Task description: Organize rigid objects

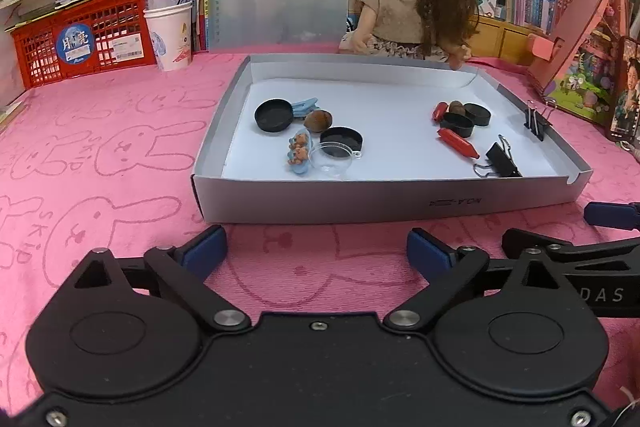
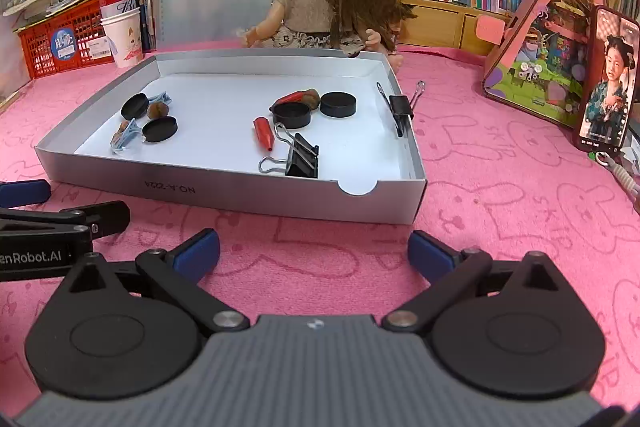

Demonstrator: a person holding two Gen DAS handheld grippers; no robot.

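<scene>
We hold both tongs low over the pink surface [image 1: 120,155], just short of the grey box [image 2: 240,187] that lies ahead of them. The left tongs [image 1: 316,251] stand wide apart with nothing between the pads, and the right tongs [image 2: 314,251] are spread just as wide and equally bare.

All the small rigid things we can see lie inside the box, in two loose clusters. Ahead and to the left of the left tongs sit a black cap [image 1: 273,115], a nut [image 1: 318,120], another black cap [image 1: 341,142], a clear lid [image 1: 334,157] and a blue bear clip [image 1: 299,155]. Ahead of the right tongs lie a red crayon [image 2: 264,131], two more black caps [image 2: 338,103], and a black binder clip [image 2: 302,157]; a second binder clip [image 2: 400,109] grips the box's right wall.

The scene fits either a mixed lot waiting to be sorted or things already gathered into the box, so we name no move. For any pick here, we judge it best to come over the near wall from above and close across an object's short side.

The crayon's long axis runs away from the right tongs, tip pointing back toward them. The loose binder clip's wire handles point left.
</scene>
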